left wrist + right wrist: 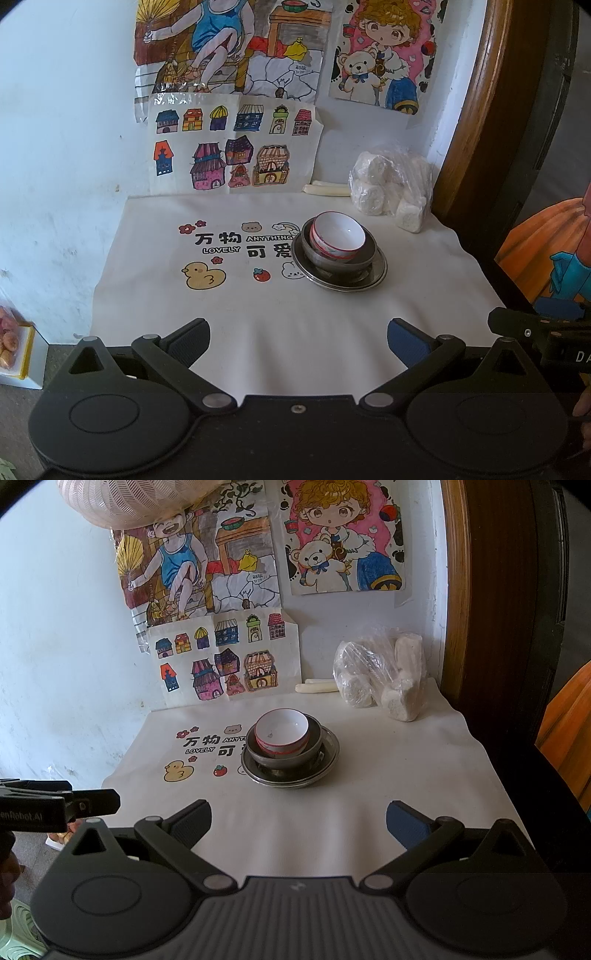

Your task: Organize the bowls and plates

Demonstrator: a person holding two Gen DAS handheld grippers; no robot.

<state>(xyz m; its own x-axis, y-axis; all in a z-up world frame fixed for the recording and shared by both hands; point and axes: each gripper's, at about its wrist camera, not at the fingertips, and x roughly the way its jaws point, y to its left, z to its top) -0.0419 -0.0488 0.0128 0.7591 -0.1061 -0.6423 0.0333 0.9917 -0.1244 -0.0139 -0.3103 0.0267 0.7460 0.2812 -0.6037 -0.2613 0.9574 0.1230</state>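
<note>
- Left black plastic two-finger gripper (298, 341): two round black housings at the bottom of the frame, angled linkage arms with silver round pivot pins, one small screw in the centre plate, dark blue ribbed pads (406, 341)
- Right black plastic two-finger gripper (298, 823): same discs, pins and blue ribbed pads (408, 825), with a grey ribbed centre plate
- White lettering shows on each gripper's side, seen at the other view's edge

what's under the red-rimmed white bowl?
The white bowl sits tilted inside a dark metal bowl, which rests on stacked metal plates. How many plates is unclear; the metal bowl's inside is mostly covered.
</note>
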